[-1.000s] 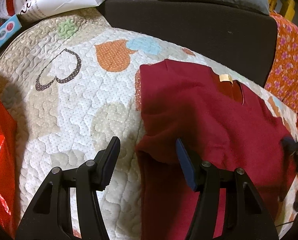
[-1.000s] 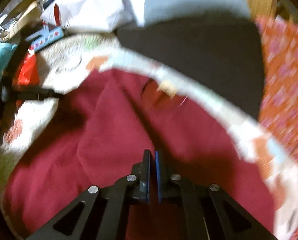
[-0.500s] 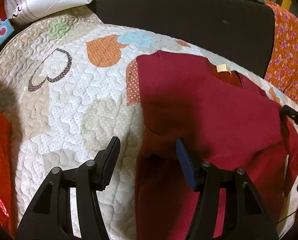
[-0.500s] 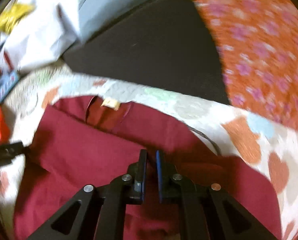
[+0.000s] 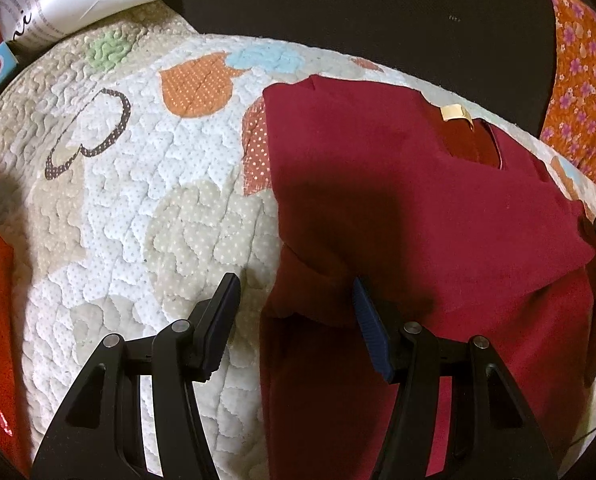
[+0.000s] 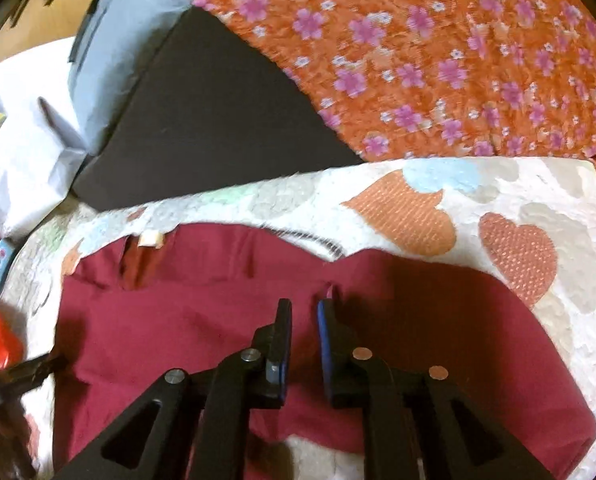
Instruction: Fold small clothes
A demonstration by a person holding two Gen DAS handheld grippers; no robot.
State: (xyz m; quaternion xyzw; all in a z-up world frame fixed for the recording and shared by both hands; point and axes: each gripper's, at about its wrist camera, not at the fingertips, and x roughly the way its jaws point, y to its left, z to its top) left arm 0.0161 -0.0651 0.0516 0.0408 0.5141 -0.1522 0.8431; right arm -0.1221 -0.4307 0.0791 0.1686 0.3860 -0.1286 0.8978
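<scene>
A cream quilted bedspread with coloured heart patches [image 5: 138, 208] is covering the surface. The dark red knitted garment [image 5: 418, 208] is lying flat on that quilted bedspread, partly folded, its neck label towards the black cushion [image 5: 358, 12] bordering the bedspread. The left gripper [image 5: 294, 312] is hovering released over the garment's left edge, one finger over the bedspread. The right gripper [image 6: 304, 308] has just been parting its jaws above the garment, grasping nothing.
</scene>
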